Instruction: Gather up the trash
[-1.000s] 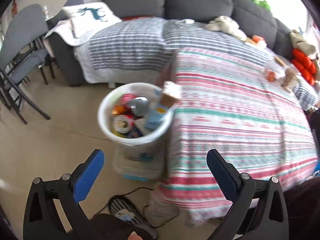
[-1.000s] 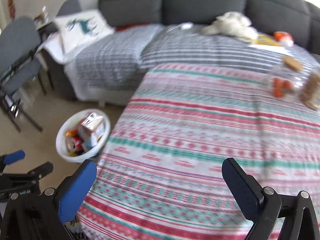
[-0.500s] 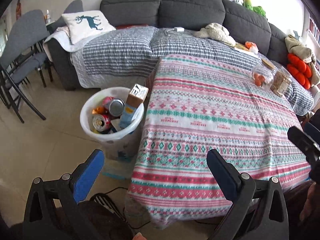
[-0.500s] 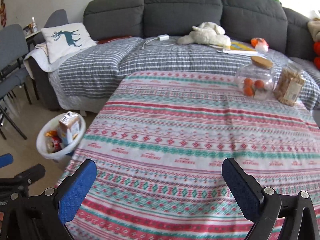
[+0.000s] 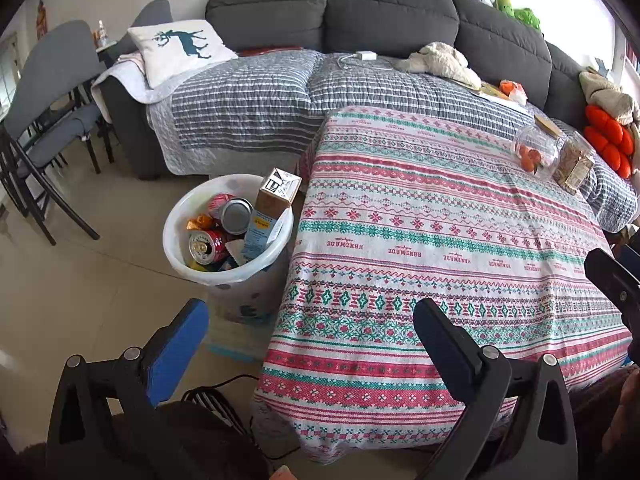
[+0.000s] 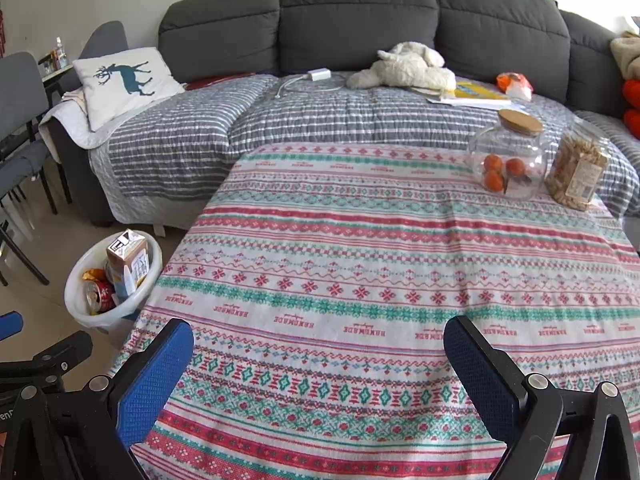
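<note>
The collected trash sits in the white bin (image 5: 228, 240) on the floor, just beside the left edge of the table, and by the look of it the collecting is nearly or wholly done: the patterned tablecloth (image 6: 360, 280) shows no loose litter, only 2 clear jars at its far right. Inside the bin a milk carton (image 5: 272, 208) stands upright and pokes above the rim, next to a red can (image 5: 208, 245), a second can lying with its silver end up (image 5: 236, 216), and an orange wrapper (image 5: 199, 223). The cans are probably light, thin-walled and easy to dent, and their round sides may slip, so a grip across the body should suit them; the carton is stiffer and its flat opposite faces offer the best hold. The wrapper is soft and would crumple in a pinch. The jar of oranges (image 6: 508, 164) and the jar of snacks (image 6: 576, 172) are likely heavy and breakable, and do not look like trash. The left gripper (image 5: 308, 324) hangs spread wide and empty over the table's near left corner, above the bin side; the right gripper (image 6: 318, 344) is likewise spread and empty over the near table edge. Open floor lies left of the bin, while the sofa (image 6: 360, 20) and chairs (image 5: 44, 112) bound the far side, so the freest path runs over the bare cloth.
</note>
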The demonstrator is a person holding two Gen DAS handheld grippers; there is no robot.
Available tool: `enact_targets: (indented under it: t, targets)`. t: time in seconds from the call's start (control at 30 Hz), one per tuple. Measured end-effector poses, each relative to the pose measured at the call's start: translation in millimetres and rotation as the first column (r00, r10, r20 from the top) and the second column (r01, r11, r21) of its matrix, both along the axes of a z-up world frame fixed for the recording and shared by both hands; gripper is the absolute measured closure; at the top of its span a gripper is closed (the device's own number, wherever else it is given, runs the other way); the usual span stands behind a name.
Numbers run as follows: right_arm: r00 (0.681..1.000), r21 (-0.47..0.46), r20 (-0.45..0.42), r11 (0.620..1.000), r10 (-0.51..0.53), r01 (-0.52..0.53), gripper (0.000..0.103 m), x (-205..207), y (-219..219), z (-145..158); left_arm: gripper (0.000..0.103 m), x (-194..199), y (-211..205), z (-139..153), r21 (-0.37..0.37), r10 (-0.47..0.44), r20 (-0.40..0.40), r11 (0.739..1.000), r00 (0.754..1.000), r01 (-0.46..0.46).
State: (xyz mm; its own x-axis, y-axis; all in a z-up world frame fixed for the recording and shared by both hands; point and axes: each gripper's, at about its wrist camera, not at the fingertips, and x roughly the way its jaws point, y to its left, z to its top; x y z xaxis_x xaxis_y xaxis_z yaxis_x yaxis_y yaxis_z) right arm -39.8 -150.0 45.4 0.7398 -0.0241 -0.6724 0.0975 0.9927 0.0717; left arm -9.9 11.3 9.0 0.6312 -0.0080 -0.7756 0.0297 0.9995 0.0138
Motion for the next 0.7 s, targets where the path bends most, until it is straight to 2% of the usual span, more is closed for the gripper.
enact_targets:
  t: [0.7]
  targets:
    - [1.000, 0.006, -0.020, 1.000, 0.008, -0.008, 0.000, 1.3, 11.1, -6.7, 0.000, -8.4, 4.0, 6.9, 0.005, 0.015, 0.039, 1.000, 0.999, -0.016]
